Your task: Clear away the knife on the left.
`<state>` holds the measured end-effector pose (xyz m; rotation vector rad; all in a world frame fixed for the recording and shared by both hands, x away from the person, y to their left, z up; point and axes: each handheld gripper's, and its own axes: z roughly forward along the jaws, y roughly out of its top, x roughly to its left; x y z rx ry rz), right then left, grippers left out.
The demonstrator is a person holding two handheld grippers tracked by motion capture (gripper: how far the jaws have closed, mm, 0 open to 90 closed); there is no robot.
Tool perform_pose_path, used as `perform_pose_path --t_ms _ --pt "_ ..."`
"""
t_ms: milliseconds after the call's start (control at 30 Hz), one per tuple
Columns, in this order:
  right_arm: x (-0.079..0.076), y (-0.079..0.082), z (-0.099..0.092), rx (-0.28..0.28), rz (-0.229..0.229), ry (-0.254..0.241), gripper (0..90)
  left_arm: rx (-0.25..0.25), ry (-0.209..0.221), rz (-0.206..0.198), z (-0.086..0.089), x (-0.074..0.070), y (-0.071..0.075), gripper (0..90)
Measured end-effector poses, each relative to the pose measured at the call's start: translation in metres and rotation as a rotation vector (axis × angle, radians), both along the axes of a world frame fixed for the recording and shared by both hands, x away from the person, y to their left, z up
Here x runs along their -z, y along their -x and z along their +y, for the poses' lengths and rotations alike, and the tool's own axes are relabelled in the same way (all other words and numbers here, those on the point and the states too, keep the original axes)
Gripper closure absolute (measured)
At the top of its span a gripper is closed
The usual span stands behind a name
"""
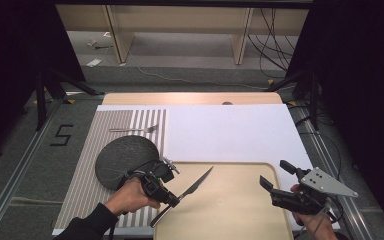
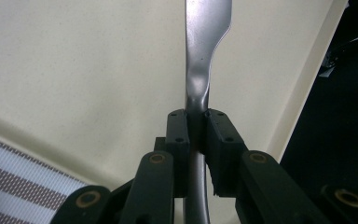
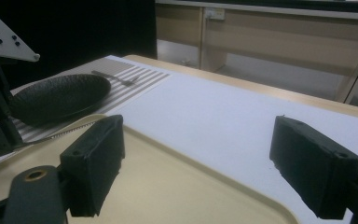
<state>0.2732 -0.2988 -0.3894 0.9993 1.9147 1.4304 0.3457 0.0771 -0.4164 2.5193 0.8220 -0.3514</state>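
Your left gripper is clamped on the knife. The jaws close on the narrow neck where handle meets blade, as the left gripper view shows; gripping there keeps the blade from pivoting between the pads. The knife hangs above the near left corner of the beige tray, blade pointing toward the tray's far side and handle trailing over its near left edge. Judge this as a carry in progress: the blade is over the tray but not resting on it.

Your right gripper stands at the right edge of the tray with its jaws wide apart and nothing between them, clear of the knife's path. In the right gripper view both pads frame bare tray surface.

The dark plate sits on the striped placemat at the left side of the desk, with the fork beyond it near the mat's far edge. Both lie well apart from the tray, so they do not obstruct a knife placement. Keep the grip on the neck until the blade lies flat.
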Motion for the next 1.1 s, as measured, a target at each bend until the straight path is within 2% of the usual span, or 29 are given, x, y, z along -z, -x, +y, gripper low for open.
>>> perform_pose_path --t_ms 233,367,467,533,833,1067,1100 --pt "0.0 0.001 0.0 0.001 0.0 0.002 18.8 -0.012 -0.009 0.016 -0.007 0.007 -0.005 80.0" --pt "0.0 0.0 0.0 0.001 -0.001 -0.001 18.8 -0.013 -0.034 0.022 -0.011 0.013 -0.007 80.0" --pt "0.0 0.0 0.0 0.0 -0.001 -0.001 18.9 -0.024 -0.04 0.034 -0.013 0.018 -0.009 80.0" --pt "0.0 0.0 0.0 0.001 -0.002 0.002 18.9 -0.046 -0.06 0.041 -0.016 0.023 -0.01 80.0" --pt "0.0 0.001 0.0 0.002 -0.002 -0.001 18.9 -0.067 -0.084 0.085 -0.024 0.033 -0.011 79.9" --pt "0.0 0.001 0.0 0.001 -0.002 0.002 18.9 -0.087 -0.114 0.098 -0.028 0.042 -0.012 79.8" --pt "0.0 0.001 0.0 0.002 0.0 0.001 18.9 -0.105 -0.127 0.094 -0.03 0.043 -0.011 79.5"
